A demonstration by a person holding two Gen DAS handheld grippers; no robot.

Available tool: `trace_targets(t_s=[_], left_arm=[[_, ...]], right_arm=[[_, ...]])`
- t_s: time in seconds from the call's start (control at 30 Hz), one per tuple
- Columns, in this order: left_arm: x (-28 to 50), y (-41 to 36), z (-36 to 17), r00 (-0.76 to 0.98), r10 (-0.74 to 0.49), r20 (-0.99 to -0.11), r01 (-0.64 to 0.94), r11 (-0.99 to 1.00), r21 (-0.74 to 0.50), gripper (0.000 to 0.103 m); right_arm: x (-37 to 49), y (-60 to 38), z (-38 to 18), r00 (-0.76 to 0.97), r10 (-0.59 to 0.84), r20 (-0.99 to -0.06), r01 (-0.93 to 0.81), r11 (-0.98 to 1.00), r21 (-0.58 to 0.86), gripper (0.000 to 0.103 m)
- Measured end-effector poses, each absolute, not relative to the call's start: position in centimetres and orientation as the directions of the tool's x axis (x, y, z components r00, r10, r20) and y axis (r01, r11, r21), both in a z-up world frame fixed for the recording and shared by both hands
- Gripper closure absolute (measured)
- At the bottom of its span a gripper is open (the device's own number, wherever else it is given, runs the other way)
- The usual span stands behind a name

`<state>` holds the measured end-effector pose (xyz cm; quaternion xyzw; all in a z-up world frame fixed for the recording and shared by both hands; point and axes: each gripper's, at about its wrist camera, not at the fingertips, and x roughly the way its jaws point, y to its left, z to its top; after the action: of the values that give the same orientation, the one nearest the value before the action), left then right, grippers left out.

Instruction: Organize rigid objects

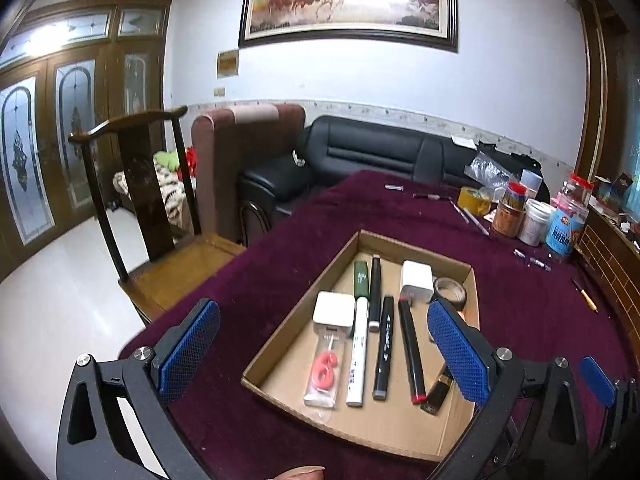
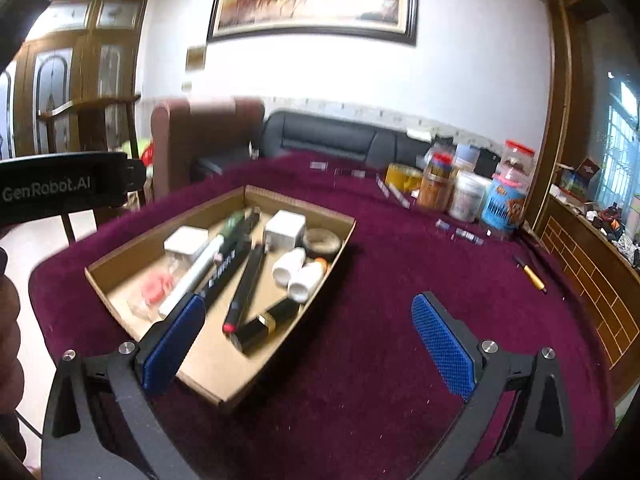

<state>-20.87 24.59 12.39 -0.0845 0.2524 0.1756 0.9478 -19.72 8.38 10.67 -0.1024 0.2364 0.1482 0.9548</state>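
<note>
A shallow cardboard tray (image 1: 400, 432) (image 2: 208, 360) lies on the maroon tablecloth (image 1: 520, 300). Inside it lie two white charger cubes (image 1: 334, 308), a green marker (image 1: 361, 278), black markers (image 1: 383, 354), a white marker (image 1: 357, 360), a packaged red "6" candle (image 1: 326, 372), a lipstick (image 1: 438, 394) and a tape roll (image 1: 452, 290). The right wrist view also shows two white bottles (image 2: 298, 272) in the tray. My left gripper (image 1: 324, 352) hovers open over the tray's near part, holding nothing. My right gripper (image 2: 308, 348) is open and empty just right of the tray's near corner.
Jars and tubs (image 1: 536, 220) (image 2: 468, 196) and a yellow tape roll (image 1: 474, 200) crowd the table's far right. Loose pens (image 1: 586, 296) (image 2: 530, 274) lie on the cloth. A wooden chair (image 1: 152, 208) stands at the left edge, sofas (image 1: 380, 152) behind.
</note>
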Motion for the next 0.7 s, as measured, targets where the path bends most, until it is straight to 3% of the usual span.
trace_targets(t_s=[0.43, 0.7], left_arm=[[-19.9, 23.8, 11.0, 0.751, 0.273, -0.601, -0.358, 0.933, -0.024, 0.001], [-19.3, 23.8, 9.8, 0.713, 0.246, -0.656, -0.339, 0.941, -0.016, 0.001]], right_arm=[[-20.3, 10.5, 9.9, 0.849, 0.178, -0.497, -0.335, 0.909, -0.246, 0.0], [-18.6, 10.6, 8.6, 0.788, 0.131, -0.602, -0.338, 0.909, -0.245, 0.0]])
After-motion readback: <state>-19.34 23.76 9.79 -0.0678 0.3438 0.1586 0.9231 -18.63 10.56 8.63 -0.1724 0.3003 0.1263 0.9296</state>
